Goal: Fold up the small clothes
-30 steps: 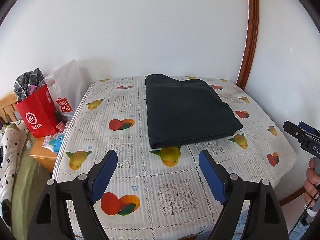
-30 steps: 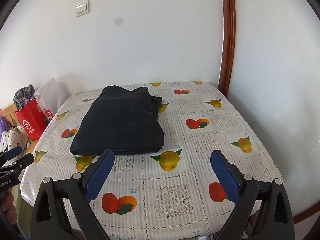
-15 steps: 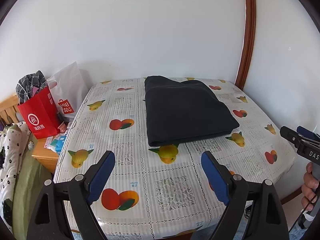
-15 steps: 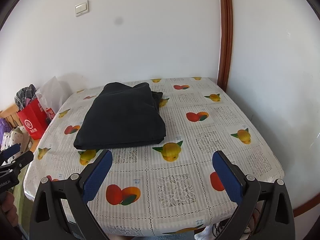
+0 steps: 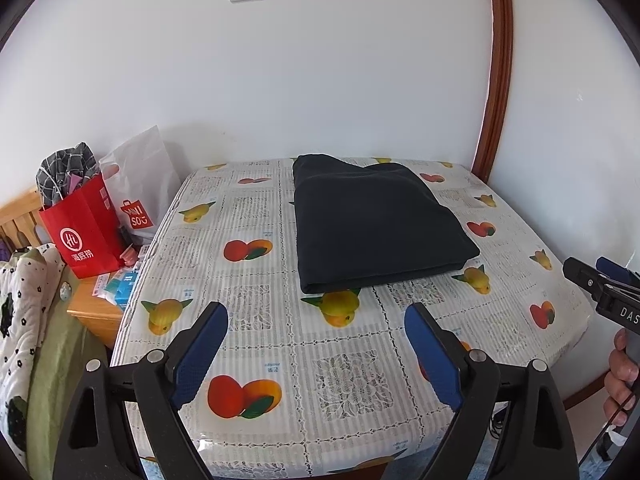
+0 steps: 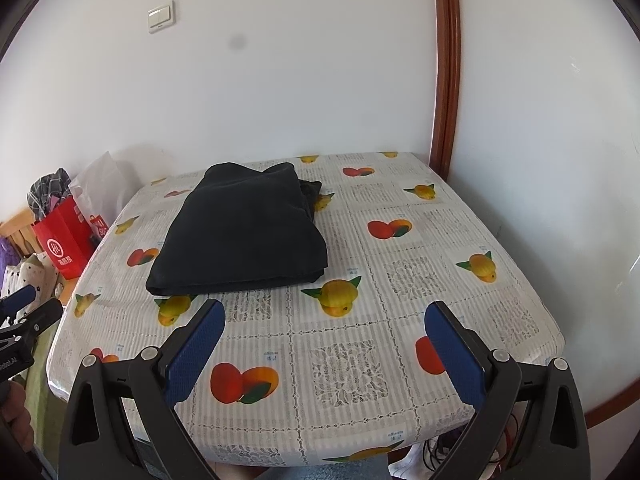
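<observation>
A dark navy garment (image 5: pixel 372 220) lies folded into a thick rectangle on the far half of the table (image 5: pixel 344 372), which has a fruit-print cover. My left gripper (image 5: pixel 316 312) hovers over the table's near part, short of the garment, jaws wide open and empty. In the right wrist view the same garment (image 6: pixel 244 236) sits left of centre on the table (image 6: pixel 340 364). My right gripper (image 6: pixel 325 308) is also open and empty, short of the garment's near edge. Each gripper shows at the edge of the other's view: the right gripper (image 5: pixel 600 284) and the left gripper (image 6: pixel 24 312).
Left of the table stand a red paper bag (image 5: pixel 84 236) stuffed with checked cloth, a white plastic bag (image 5: pixel 140 184) and a low wooden stand (image 5: pixel 96 312). A quilted cloth (image 5: pixel 20 300) hangs at the far left. White walls and a brown door frame (image 5: pixel 496 80) close in the back and right.
Both views have drawn back a little from the table, so its near edge now shows. The left jaws stand slightly wider. The folded garment has not moved.
</observation>
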